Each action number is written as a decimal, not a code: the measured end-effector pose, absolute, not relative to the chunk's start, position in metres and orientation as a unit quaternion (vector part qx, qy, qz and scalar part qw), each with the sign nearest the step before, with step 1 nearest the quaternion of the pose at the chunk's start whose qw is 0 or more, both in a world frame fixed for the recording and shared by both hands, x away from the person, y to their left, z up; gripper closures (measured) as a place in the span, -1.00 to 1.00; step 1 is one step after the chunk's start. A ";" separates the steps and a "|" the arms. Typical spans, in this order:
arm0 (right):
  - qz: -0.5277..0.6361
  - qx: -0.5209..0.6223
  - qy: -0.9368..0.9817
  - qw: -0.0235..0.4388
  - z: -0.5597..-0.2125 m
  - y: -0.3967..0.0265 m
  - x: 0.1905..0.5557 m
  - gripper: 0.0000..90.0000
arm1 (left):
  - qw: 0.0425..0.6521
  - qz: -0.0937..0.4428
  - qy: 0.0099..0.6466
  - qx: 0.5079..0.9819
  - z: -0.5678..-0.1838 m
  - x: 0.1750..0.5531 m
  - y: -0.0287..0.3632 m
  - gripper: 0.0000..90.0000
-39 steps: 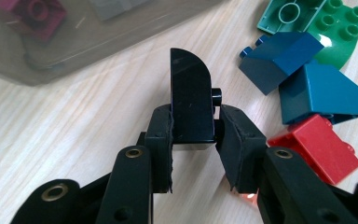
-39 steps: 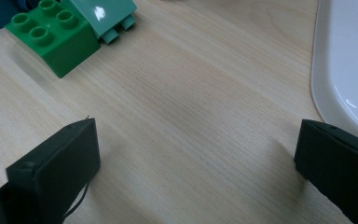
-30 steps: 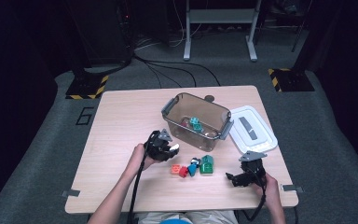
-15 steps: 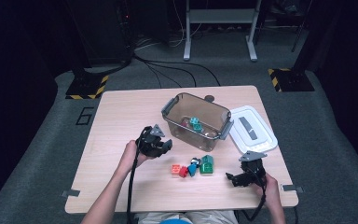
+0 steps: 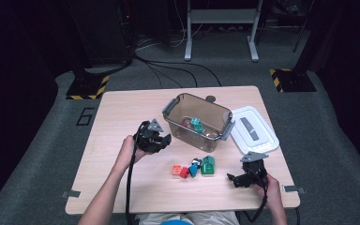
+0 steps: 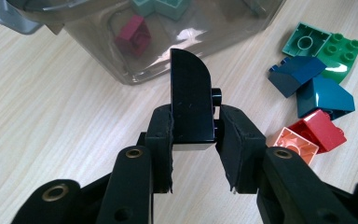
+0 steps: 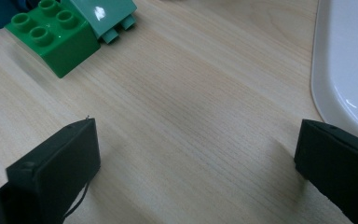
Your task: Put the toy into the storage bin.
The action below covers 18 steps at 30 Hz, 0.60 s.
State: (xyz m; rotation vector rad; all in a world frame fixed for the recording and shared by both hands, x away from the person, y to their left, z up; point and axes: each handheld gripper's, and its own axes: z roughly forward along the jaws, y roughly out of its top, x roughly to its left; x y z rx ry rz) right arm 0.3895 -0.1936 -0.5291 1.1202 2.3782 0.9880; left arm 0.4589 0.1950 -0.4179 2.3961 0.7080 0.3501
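Black plastic is between the jaws of the left gripper [image 6: 193, 140]: a black brick [image 6: 191, 100] with one rounded corner, clamped at its lower end, its long axis standing up along the fingers. Just ahead of it stands the clear bin [image 5: 198, 123], with a dark red brick [image 6: 134, 35] and teal ones already inside (the rim is higher than the brick, as I judge). So the held piece must likely go up and forward over the near wall. The right gripper [image 5: 236, 179] rests with jaws spread wide and empty, near the loose bricks [image 5: 194, 167] and the white lid [image 5: 254, 129].
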 end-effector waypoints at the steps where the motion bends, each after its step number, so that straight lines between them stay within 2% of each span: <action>1: 0.346 0.393 0.836 0.167 -0.529 -0.194 0.390 -1.00 | 0.306 0.134 0.268 0.904 -0.417 0.459 0.195 0.47; 18: 0.346 0.393 0.835 0.167 -0.529 -0.194 0.390 -1.00 | 0.304 0.149 0.262 0.904 -0.389 0.467 0.194 0.47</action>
